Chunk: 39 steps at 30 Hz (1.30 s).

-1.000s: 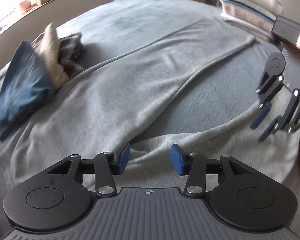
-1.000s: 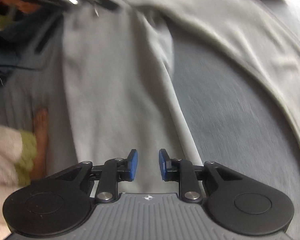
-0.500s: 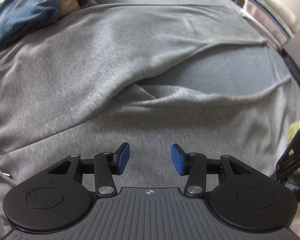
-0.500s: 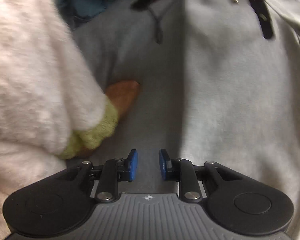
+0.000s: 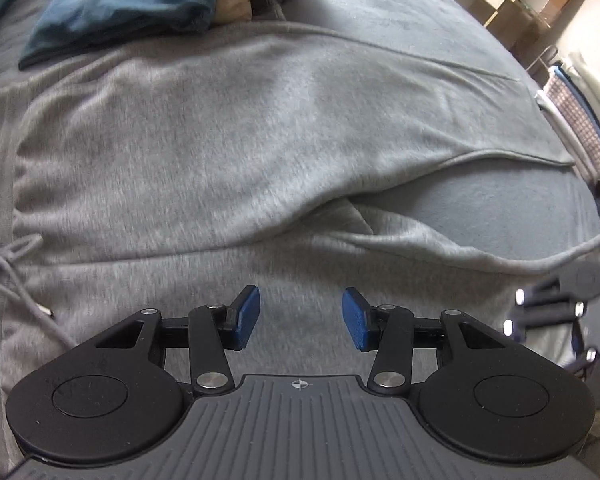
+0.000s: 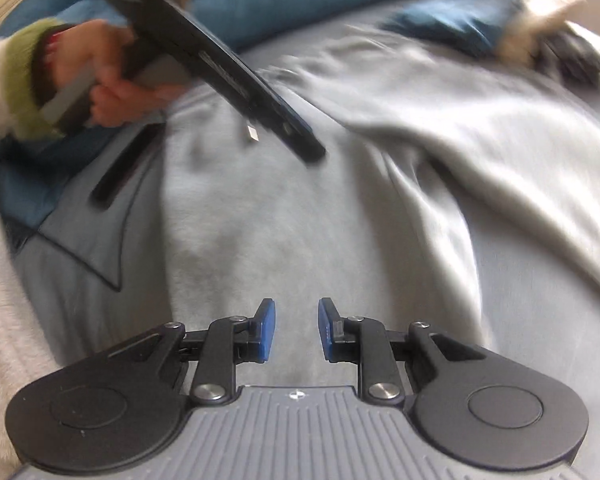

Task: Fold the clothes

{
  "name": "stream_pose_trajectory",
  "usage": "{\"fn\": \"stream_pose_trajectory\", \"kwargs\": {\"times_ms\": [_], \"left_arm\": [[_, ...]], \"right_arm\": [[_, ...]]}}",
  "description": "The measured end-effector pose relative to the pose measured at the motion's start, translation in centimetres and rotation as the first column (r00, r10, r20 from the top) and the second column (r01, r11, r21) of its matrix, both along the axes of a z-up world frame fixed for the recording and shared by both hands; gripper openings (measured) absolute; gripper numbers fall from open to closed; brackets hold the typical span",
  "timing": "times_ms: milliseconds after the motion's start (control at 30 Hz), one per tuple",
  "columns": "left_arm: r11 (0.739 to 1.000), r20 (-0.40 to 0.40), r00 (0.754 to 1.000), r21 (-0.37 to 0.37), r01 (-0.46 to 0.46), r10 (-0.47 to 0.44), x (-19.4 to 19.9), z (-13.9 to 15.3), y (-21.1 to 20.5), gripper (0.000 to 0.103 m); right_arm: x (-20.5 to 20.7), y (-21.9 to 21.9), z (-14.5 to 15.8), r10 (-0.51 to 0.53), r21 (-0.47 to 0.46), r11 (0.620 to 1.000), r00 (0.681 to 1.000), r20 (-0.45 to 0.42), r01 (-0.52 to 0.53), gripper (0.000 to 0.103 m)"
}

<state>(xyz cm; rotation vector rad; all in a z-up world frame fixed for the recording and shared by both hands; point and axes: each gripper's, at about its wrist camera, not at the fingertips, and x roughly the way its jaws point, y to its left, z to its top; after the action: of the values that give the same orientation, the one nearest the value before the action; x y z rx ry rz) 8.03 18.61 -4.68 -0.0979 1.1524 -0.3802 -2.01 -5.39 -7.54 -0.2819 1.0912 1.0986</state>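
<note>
Bed (image 5: 380, 8): grey cover, bearing everything here.
Sweatpants (image 5: 220, 152): light grey, spread flat across the bed under both my grippers — two legs parting toward the right in the left wrist view, drawstring (image 5: 8, 276) at the waist on the left.
Blue bundle (image 5: 120, 4): folded cloth lying beyond the sweatpants.
My left gripper (image 5: 299, 318): released, blue pads wide apart, nothing between them.
My right gripper (image 6: 296, 330): pads apart too — empty, low above the fabric.
</note>
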Motion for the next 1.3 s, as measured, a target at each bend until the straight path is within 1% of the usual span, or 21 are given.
{"fn": "stream_pose_trajectory", "kwargs": {"times_ms": [100, 167, 200, 233, 300, 367, 400, 467, 533, 567, 633, 667, 733, 767, 933, 1067, 1100, 1133, 1167, 1267, 1300], "left_arm": [[0.999, 0.068, 0.997, -0.018, -0.04, 0.041, -1.2, 1.9, 1.1, 0.045], [0.996, 0.073, 0.995, -0.048, -0.071, 0.074, -2.7, 3.3, 2.4, 0.045], [0.996, 0.065, 0.994, -0.049, -0.08, 0.083, -3.6, 3.9, 3.0, 0.045], [0.996, 0.064, 0.994, -0.038, -0.087, 0.089, -4.5, 4.3, 3.4, 0.045], [0.996, 0.065, 0.994, -0.013, -0.091, 0.092, -6.2, 4.4, 3.7, 0.045], [0.996, 0.055, 0.994, -0.011, -0.089, 0.089, -7.8, 3.1, 3.4, 0.045], [0.996, 0.053, 0.994, 0.005, -0.091, 0.09, -8.6, 2.1, 3.2, 0.045], [0.994, 0.033, 0.994, 0.046, -0.102, 0.101, -9.8, -0.5, 2.7, 0.045], [0.983, 0.022, 0.992, 0.137, -0.123, 0.121, -11.1, -3.3, 2.3, 0.041], [0.979, 0.052, 0.99, 0.148, -0.138, 0.131, -11.8, -3.8, 2.2, 0.041], [0.973, 0.105, 0.986, 0.179, -0.149, 0.131, -12.7, -3.4, 1.8, 0.043], [0.965, 0.112, 0.983, 0.204, -0.166, 0.145, -12.8, -3.3, 1.5, 0.043], [0.949, 0.122, 0.976, 0.236, -0.208, 0.183, -12.9, -3.3, 0.9, 0.045], [0.941, 0.127, 0.971, 0.251, -0.228, 0.202, -12.9, -3.3, 0.5, 0.046], [0.885, 0.17, 0.954, 0.361, -0.294, 0.248, -13.1, -3.8, -1.7, 0.05], [0.848, 0.18, 0.951, 0.432, -0.306, 0.252, -12.9, -4.0, -3.0, 0.054], [0.84, 0.184, 0.952, 0.45, -0.304, 0.246, -12.9, -4.0, -3.2, 0.056], [0.833, 0.188, 0.953, 0.464, -0.301, 0.24, -12.9, -4.0, -3.4, 0.057], [0.827, 0.19, 0.953, 0.476, -0.299, 0.235, -12.8, -4.0, -3.6, 0.057], [0.819, 0.191, 0.953, 0.489, -0.299, 0.233, -12.9, -4.0, -3.9, 0.058], [0.817, 0.193, 0.953, 0.492, -0.301, 0.234, -12.9, -4.0, -3.9, 0.058]], "right_arm": [[-3.6, -1.5, -1.4, -0.025, -0.03, 0.999, 0.989, -0.143, 0.021, 0.025], [-6.3, -1.7, -1.2, -0.003, -0.048, 0.999, 0.979, -0.205, -0.007, 0.025], [-7.3, -1.7, -0.8, 0.0, -0.051, 0.999, 0.977, -0.215, -0.012, 0.025], [-7.9, -1.8, -0.2, -0.021, -0.046, 0.999, 0.977, -0.213, 0.011, 0.025], [-8.4, -2.2, 1.1, -0.089, -0.027, 0.996, 0.978, -0.191, 0.085, 0.025], [-7.8, -2.8, 2.1, -0.177, -0.012, 0.984, 0.975, -0.137, 0.177, 0.025], [-7.1, -3.2, 2.2, -0.237, -0.013, 0.971, 0.963, -0.128, 0.237, 0.025], [-5.5, -4.1, 1.7, -0.356, -0.029, 0.934, 0.924, -0.137, 0.356, 0.025], [-4.7, -5.1, 0.5, -0.423, -0.066, 0.906, 0.891, -0.164, 0.418, 0.025], [-4.4, -5.6, -0.1, -0.452, -0.087, 0.892, 0.874, -0.178, 0.443, 0.025], [-4.9, -6.2, -1.0, -0.454, -0.105, 0.891, 0.861, -0.227, 0.442, 0.025], [-5.3, -6.3, -1.2, -0.432, -0.11, 0.902, 0.868, -0.246, 0.417, 0.025], [-6.2, -5.9, -0.6, -0.336, -0.108, 0.941, 0.913, -0.233, 0.319, 0.025], [-6.1, -5.9, -0.4, -0.325, -0.109, 0.945, 0.92, -0.22, 0.308, 0.025], [-4.5, -6.5, -0.1, -0.384, -0.12, 0.922, 0.912, -0.147, 0.369, 0.025], [-3.2, -6.9, 0.1, -0.428, -0.126, 0.9, 0.899, -0.088, 0.416, 0.025], [-3.4, -6.7, 0.0, -0.42, -0.125, 0.904, 0.903, -0.088, 0.409, 0.025], [-4.2, -6.5, -0.2, -0.385, -0.128, 0.92, 0.917, -0.104, 0.371, 0.025], [-5.0, -6.2, -0.4, -0.347, -0.137, 0.934, 0.928, -0.133, 0.33, 0.025], [-6.7, -6.0, 0.1, -0.244, -0.162, 0.964, 0.944, -0.222, 0.211, 0.025], [-7.0, -6.2, 0.6, -0.232, -0.158, 0.967, 0.952, -0.201, 0.202, 0.025]]}}
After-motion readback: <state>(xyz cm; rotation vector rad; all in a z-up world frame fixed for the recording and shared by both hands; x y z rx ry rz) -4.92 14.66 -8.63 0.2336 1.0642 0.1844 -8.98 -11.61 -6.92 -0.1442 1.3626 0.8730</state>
